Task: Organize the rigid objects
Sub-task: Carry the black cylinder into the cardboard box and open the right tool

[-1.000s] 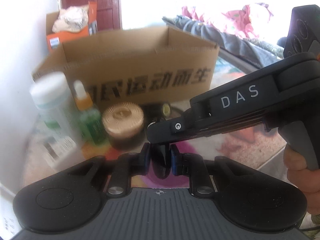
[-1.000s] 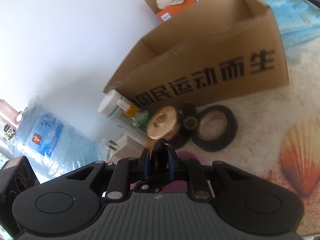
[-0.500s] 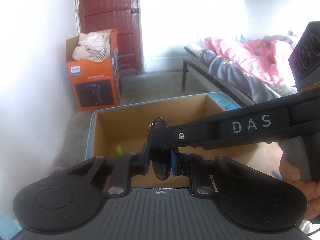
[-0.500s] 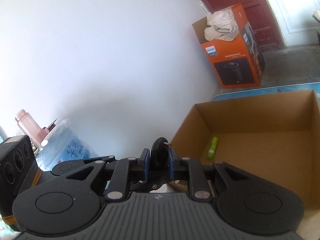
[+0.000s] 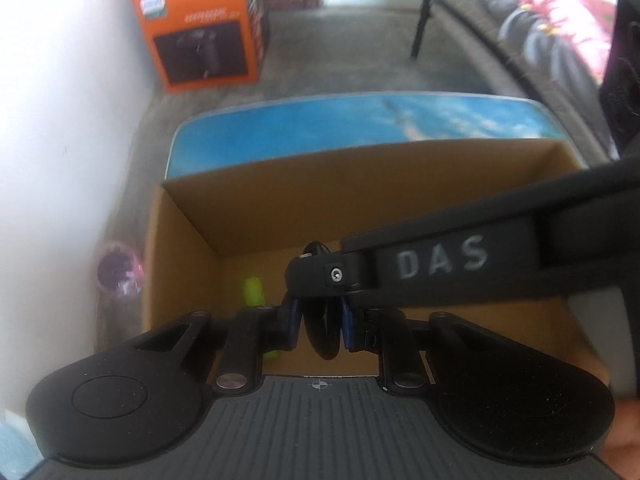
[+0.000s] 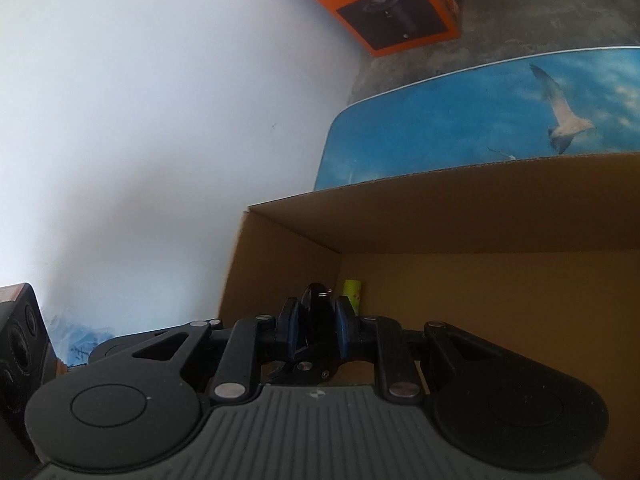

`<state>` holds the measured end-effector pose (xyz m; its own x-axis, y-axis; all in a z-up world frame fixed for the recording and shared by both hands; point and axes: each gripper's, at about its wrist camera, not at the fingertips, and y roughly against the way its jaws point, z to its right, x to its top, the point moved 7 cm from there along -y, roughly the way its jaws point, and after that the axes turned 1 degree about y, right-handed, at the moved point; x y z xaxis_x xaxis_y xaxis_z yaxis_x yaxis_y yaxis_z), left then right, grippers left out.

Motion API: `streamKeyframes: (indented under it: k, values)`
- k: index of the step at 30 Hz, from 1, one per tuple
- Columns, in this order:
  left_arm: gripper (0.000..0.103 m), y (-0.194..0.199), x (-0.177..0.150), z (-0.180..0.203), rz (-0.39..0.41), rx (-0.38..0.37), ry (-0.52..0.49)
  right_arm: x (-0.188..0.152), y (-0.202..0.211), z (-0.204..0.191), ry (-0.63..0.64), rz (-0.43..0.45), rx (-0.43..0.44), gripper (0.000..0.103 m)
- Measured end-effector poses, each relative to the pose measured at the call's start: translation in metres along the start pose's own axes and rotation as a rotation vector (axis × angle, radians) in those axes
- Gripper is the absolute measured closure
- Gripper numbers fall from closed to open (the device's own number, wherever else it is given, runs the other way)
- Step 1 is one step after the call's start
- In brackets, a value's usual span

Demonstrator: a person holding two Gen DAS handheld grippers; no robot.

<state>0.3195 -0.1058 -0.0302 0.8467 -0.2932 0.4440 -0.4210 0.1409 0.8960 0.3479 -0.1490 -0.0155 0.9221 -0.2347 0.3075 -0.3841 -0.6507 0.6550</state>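
Both claws clamped narrow on one small black fob-like object (image 5: 322,332), left claw (image 5: 320,328) and right claw (image 6: 316,326) holding it above the open cardboard box (image 5: 280,200); best to lower toward the bare floor right of the green tube (image 5: 254,290), then release both together.

Bright daylight, white wall (image 6: 140,120) blown out, left view motion-blurred, fisheye bending edges, cardboard box (image 5: 280,208) interior shadowed.

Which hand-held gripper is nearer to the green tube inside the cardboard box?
Left, narrowly. The left hand-held gripper hangs over the green tube; the right hand-held gripper points in sideways, tube just beyond its tips.
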Motion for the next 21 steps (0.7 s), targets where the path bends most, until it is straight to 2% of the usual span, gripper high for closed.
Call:
streamKeyframes:
  k: [5, 8, 11, 16, 21]
  values:
    - [0.082, -0.026, 0.007, -0.009, -0.047, 0.024, 0.045, 0.015, -0.033, 0.02, -0.052, -0.033, -0.02, 0.08]
    - [0.08, -0.025, 0.007, -0.013, -0.039, 0.017, 0.065, 0.015, -0.043, 0.026, -0.067, -0.034, -0.02, 0.079]
    - [0.073, -0.018, 0.007, -0.015, -0.019, 0.022, 0.057, 0.014, -0.043, 0.028, -0.075, -0.022, -0.026, 0.078]
    - [0.057, 0.005, 0.01, -0.008, 0.052, 0.015, 0.048, 0.016, -0.017, 0.019, -0.07, 0.037, 0.0, 0.077]
    - [0.054, 0.056, -0.002, 0.001, 0.149, -0.007, 0.026, 0.014, 0.041, 0.002, -0.054, 0.136, 0.068, 0.076]
